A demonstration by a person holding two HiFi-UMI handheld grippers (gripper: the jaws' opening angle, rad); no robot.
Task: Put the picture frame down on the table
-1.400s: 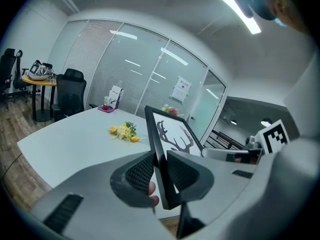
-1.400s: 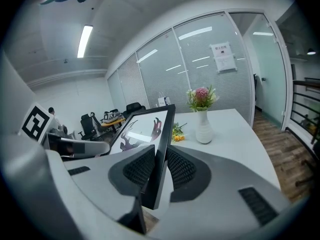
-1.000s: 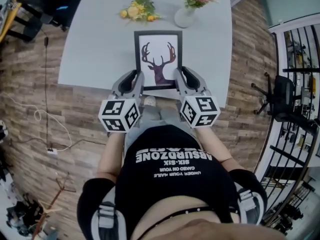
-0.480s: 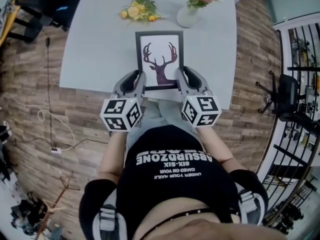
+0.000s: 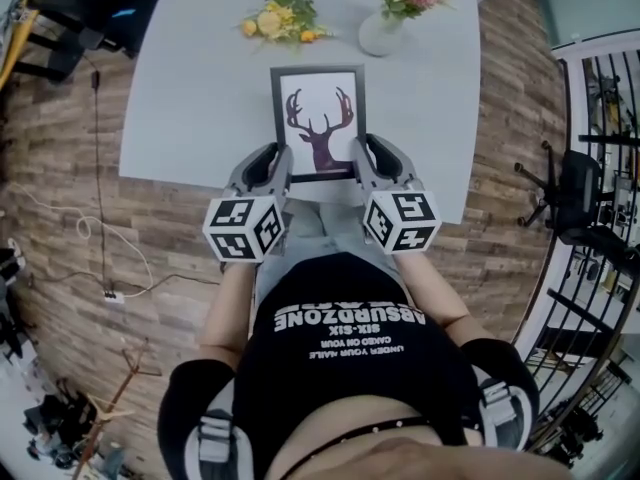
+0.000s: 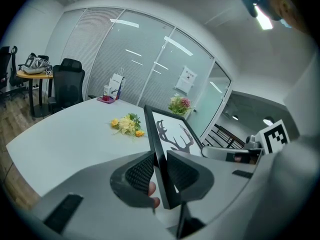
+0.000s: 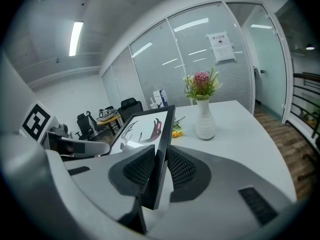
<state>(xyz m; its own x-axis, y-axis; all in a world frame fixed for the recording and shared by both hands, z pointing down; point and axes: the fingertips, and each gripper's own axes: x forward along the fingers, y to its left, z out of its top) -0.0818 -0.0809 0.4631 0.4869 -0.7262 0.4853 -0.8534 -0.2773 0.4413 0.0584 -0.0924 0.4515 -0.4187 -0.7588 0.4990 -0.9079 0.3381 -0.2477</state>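
The picture frame point(image 5: 319, 121) is black with a dark deer head on white. It hangs over the near part of the grey table point(image 5: 190, 98), face up. My left gripper point(image 5: 283, 165) is shut on its left edge point(image 6: 159, 149), the black rail clamped between the ribbed pads. My right gripper point(image 5: 357, 162) is shut on its right edge point(image 7: 161, 144) in the same way. In the right gripper view the frame tilts up away from me. Whether its underside touches the tabletop cannot be told.
A bunch of yellow flowers point(image 5: 277, 20) lies on the table beyond the frame. A white vase with pink flowers point(image 5: 383, 26) stands to the right of it. A pink tray with bottles point(image 6: 111, 95) sits at the far edge. Office chairs point(image 6: 66, 86) stand beyond the table.
Both grippers and the frame have come slightly lower and nearer to me, the frame's near edge now close to the table's near edge. Both grips are unchanged.
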